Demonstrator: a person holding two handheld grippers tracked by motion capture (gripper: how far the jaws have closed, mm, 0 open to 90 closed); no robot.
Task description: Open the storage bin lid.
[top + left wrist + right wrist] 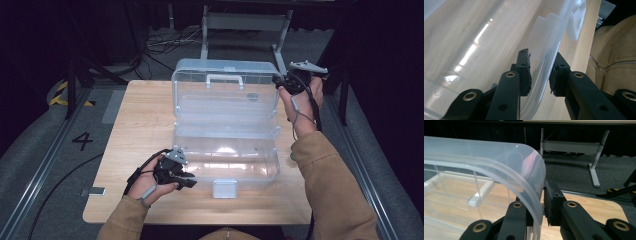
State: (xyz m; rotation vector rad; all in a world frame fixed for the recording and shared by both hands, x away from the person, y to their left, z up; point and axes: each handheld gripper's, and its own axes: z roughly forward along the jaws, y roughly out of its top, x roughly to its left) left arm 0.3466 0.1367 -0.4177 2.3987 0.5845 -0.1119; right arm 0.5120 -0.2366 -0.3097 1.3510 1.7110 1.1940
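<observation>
Lying lengthwise across the table [125, 150] — clear box [225, 160], lid [225, 95] upright.

High view soft, low-detail; surface [140, 130] evenly lit from above, surroundings nearly black. White glare streaks on clear box [225, 150] base. Gripper views sharper far off; near tongs slightly blurred, box wall hazy, edges bent.
</observation>
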